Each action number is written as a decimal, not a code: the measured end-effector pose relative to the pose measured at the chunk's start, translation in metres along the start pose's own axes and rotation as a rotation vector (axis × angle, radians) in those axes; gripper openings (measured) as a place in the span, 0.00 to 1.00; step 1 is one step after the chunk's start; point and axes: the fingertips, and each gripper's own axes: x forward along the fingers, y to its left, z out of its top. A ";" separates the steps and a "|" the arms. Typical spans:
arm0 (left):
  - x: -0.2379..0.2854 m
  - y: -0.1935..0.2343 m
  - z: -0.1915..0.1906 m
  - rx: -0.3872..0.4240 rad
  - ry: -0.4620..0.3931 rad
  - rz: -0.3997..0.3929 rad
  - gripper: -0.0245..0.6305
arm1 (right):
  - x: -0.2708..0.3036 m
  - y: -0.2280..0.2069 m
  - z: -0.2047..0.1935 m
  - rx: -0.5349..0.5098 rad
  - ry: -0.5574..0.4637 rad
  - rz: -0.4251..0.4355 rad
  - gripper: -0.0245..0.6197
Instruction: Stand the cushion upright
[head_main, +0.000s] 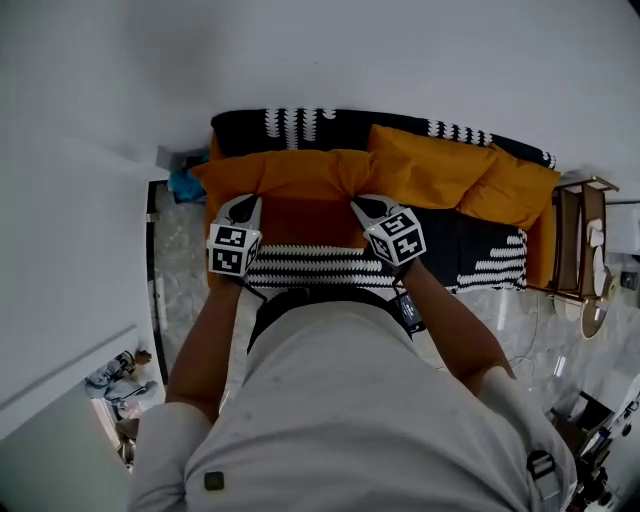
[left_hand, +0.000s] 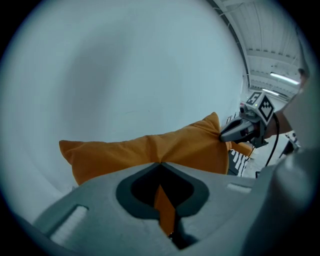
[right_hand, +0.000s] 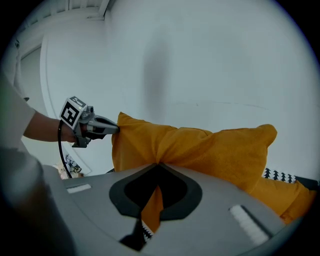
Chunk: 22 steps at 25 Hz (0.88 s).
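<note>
An orange cushion (head_main: 295, 178) lies long-side across the back of a sofa, against the white wall. My left gripper (head_main: 243, 206) is shut on its left corner and my right gripper (head_main: 364, 207) is shut on its right corner. In the left gripper view the cushion (left_hand: 145, 152) stretches ahead, a fold of orange fabric is pinched between my left gripper's (left_hand: 161, 166) jaws, and the right gripper (left_hand: 228, 134) bites the far corner. In the right gripper view the cushion (right_hand: 200, 149) is bunched at my right gripper (right_hand: 159, 166), with the left gripper (right_hand: 113, 128) on the far corner.
Two more orange cushions (head_main: 432, 165) (head_main: 510, 188) lean at the sofa's right. A black-and-white patterned cover (head_main: 320, 266) drapes the seat. A wooden side table (head_main: 582, 255) stands at the right end, a blue object (head_main: 185, 186) at the left end, and clutter (head_main: 115, 385) on the floor.
</note>
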 end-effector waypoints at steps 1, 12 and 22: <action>0.006 0.004 0.002 -0.003 0.006 0.004 0.05 | 0.006 -0.005 0.002 -0.003 0.007 0.013 0.06; 0.077 0.055 0.008 -0.011 0.073 -0.014 0.05 | 0.079 -0.054 0.014 0.015 0.097 0.037 0.06; 0.153 0.105 -0.020 0.010 0.152 -0.058 0.05 | 0.166 -0.096 0.002 0.033 0.188 0.003 0.06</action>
